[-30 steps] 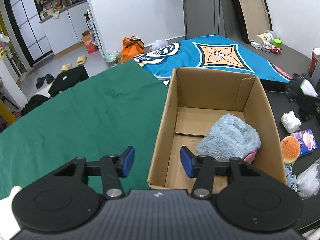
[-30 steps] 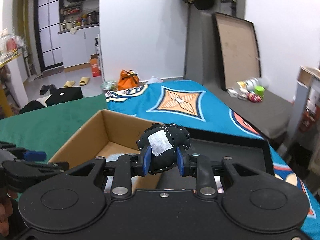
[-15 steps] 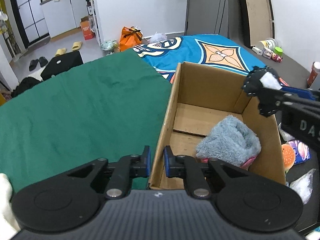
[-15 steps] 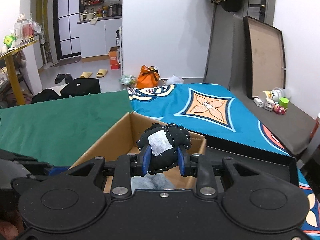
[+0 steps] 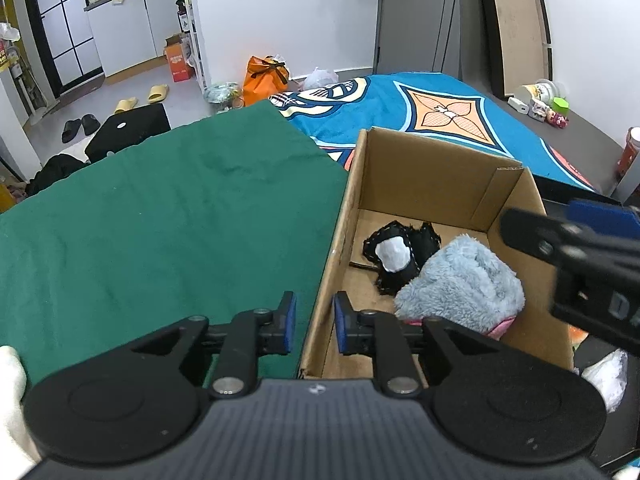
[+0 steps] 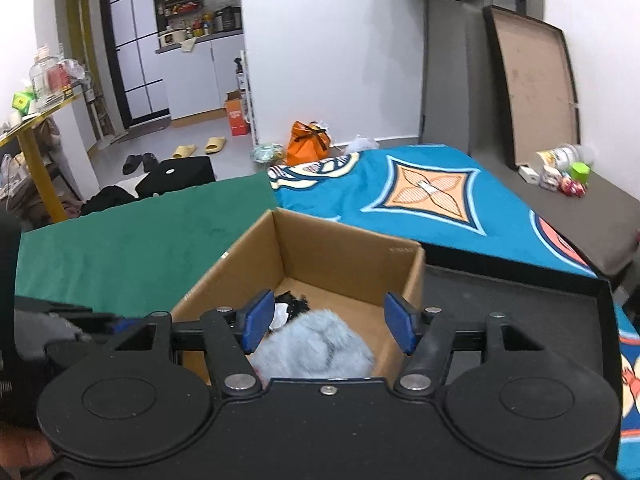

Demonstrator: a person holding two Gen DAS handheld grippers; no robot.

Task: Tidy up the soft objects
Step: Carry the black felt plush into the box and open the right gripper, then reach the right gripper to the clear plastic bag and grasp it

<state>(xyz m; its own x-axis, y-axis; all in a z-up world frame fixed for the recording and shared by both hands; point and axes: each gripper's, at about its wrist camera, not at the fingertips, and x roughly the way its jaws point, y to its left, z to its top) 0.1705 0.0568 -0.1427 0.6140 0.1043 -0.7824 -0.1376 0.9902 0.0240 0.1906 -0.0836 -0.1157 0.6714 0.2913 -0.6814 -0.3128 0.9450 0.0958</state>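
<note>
Cardboard box (image 5: 436, 184) holds the black stitched toy (image 5: 396, 256) beside the fluffy blue toy (image 5: 460, 284) (they touch). Right gripper (image 6: 326, 326) hangs above them, jaws opening, empty. Left gripper (image 5: 314, 322) straddles the box's near wall, jaws opening, pads slightly apart.
</note>
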